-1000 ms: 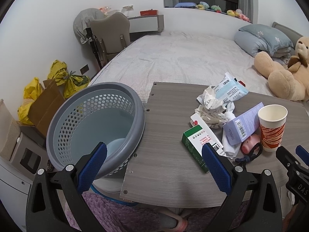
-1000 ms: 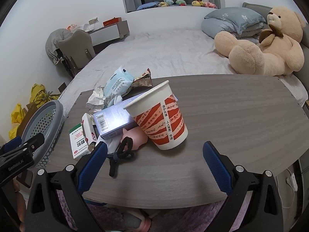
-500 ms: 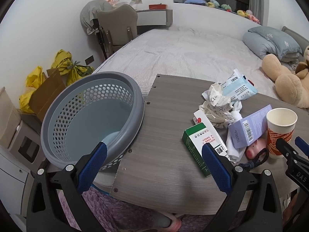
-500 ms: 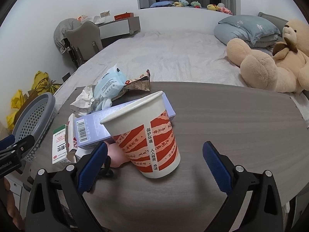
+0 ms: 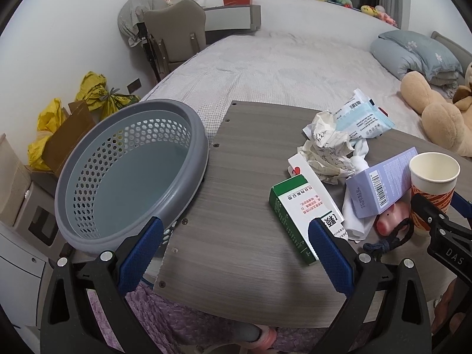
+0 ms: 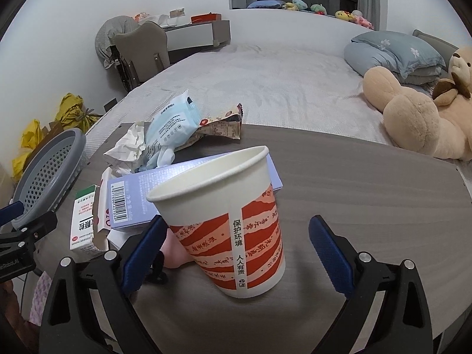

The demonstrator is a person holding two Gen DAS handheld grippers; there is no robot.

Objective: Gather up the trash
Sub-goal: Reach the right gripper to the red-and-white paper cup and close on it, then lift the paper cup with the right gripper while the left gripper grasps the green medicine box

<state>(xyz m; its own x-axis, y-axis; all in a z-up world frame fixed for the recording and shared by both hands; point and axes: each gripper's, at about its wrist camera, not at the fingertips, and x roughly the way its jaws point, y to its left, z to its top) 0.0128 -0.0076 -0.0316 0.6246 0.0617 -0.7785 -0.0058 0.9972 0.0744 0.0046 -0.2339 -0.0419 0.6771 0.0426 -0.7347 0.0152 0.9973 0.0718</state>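
Note:
A red-and-white paper cup [image 6: 230, 221] stands upright on the grey wood table [image 6: 354, 183], and my right gripper [image 6: 237, 230] is open around it. Its left pad sits close to the cup wall; a gap shows on the right. Behind the cup lie a lavender box [image 6: 165, 188], a green-and-white box [image 5: 301, 212], crumpled paper [image 5: 327, 150], a blue-white packet [image 5: 362, 118] and a brown wrapper [image 6: 221, 124]. My left gripper [image 5: 234, 236] hangs open over the table's near-left edge, nothing between its fingers. The grey perforated basket [image 5: 194, 135] sits just left of the table, empty.
A pink toy [image 5: 392, 221] with a dark cord lies beside the cup. Behind the table is a bed [image 5: 295, 67] with a teddy bear [image 6: 419, 118] and pillows. A chair [image 5: 177, 35], yellow bags [image 5: 94, 91] and cardboard stand at the left wall.
My right gripper has moved forward so that the cup now stands between its fingers. My left gripper has drifted slightly, still open near the basket and table edge.

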